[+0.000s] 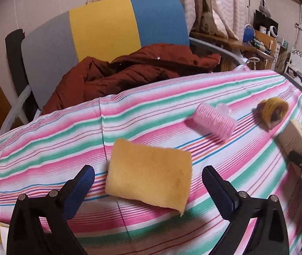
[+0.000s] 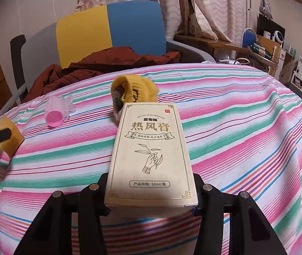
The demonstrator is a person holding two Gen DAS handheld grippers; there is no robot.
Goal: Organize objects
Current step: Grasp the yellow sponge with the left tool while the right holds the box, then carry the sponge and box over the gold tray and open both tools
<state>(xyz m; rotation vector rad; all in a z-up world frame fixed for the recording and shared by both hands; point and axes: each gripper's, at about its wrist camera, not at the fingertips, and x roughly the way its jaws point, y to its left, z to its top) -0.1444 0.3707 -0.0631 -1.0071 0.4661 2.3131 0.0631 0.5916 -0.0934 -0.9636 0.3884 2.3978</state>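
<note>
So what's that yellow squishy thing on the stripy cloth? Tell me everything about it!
It looks like a sponge: a soft, yellow-orange rectangle with a slightly fuzzy top and rounded edges. One near corner curls up a little. It lies flat on the striped cloth, a bit slanted. The left claw is wide open, one blue-padded finger on each side, with neither pad touching it. The right camera shows only one corner of it, at the cloth's left side, behind that claw.
</note>
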